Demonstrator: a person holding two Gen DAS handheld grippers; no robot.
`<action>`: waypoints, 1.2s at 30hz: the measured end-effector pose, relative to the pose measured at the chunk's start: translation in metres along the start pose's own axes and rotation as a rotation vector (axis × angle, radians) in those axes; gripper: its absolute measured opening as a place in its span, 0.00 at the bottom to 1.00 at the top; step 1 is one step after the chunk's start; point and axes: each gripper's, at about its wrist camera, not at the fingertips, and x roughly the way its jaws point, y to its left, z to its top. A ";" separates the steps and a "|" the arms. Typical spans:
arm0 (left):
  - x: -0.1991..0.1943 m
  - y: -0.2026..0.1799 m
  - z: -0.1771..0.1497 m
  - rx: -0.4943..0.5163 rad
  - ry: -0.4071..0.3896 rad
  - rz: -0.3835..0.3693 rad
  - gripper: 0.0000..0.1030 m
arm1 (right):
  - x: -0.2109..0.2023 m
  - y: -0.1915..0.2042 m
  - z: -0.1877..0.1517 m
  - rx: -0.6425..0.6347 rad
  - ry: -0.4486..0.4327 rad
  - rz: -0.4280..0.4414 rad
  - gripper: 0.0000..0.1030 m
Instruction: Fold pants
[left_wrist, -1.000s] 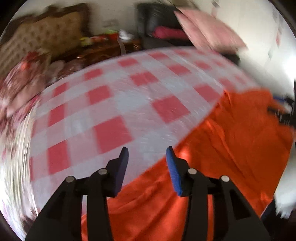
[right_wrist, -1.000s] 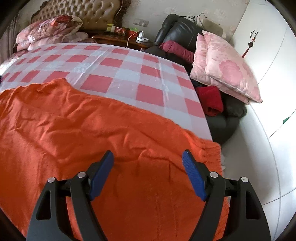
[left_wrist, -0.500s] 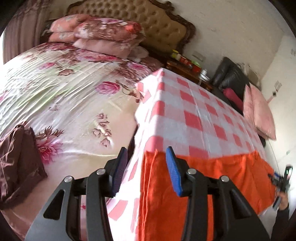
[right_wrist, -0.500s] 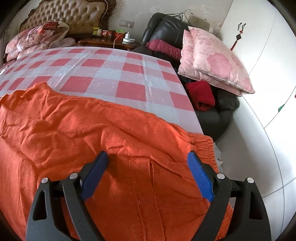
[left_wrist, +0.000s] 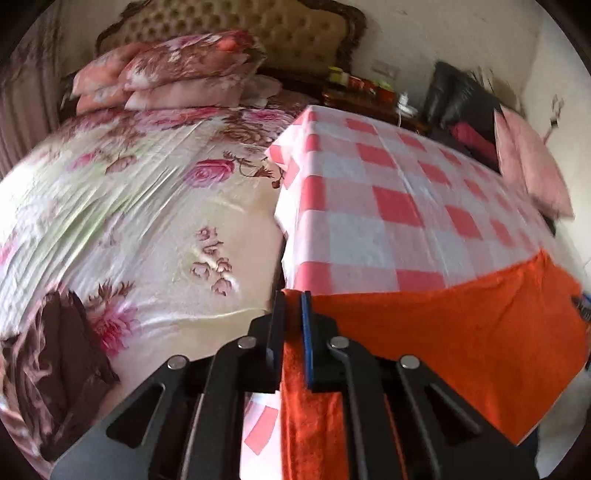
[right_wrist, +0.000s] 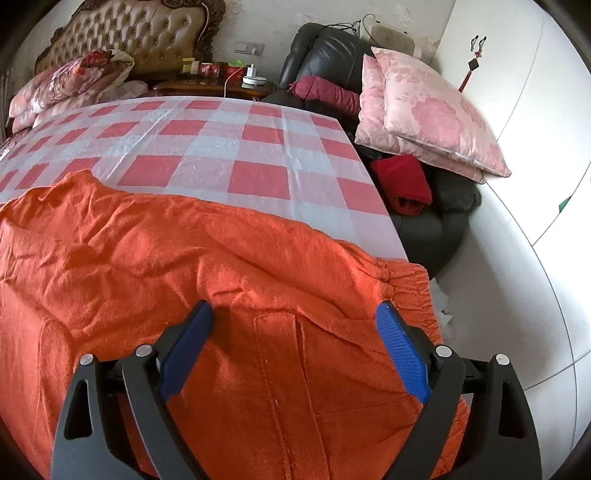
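Note:
Orange pants (right_wrist: 229, 266) lie spread across the near part of a table covered in a red and white checked cloth (right_wrist: 229, 147). Their gathered waistband (right_wrist: 410, 284) hangs at the table's right edge. My right gripper (right_wrist: 295, 325) is open just above the seat of the pants, nothing between its blue pads. In the left wrist view the pants (left_wrist: 461, 325) stretch rightward from my left gripper (left_wrist: 293, 306), which is shut on the leg-end corner at the table's left edge; cloth hangs down between the fingers.
A bed with a floral cover (left_wrist: 129, 221) and stacked pillows (left_wrist: 177, 74) lies left of the table. A black leather chair (right_wrist: 325, 51) with pink cushions (right_wrist: 424, 107) and red clothing (right_wrist: 402, 184) stands to the right, by a white wall. A cluttered nightstand (right_wrist: 218, 83) is behind.
My left gripper swung to the left end of the pants and closed on the corner. My right gripper stayed open and dropped slightly closer to the seat.

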 end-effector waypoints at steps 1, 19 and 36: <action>0.002 0.003 -0.001 -0.004 0.006 -0.010 0.08 | 0.000 0.000 0.000 -0.002 -0.001 -0.003 0.83; -0.103 0.009 -0.140 -0.319 -0.209 0.076 0.61 | -0.047 -0.065 -0.011 0.210 -0.139 0.061 0.78; -0.111 -0.021 -0.155 -0.405 -0.188 0.108 0.64 | -0.059 -0.190 -0.130 0.559 -0.095 0.382 0.76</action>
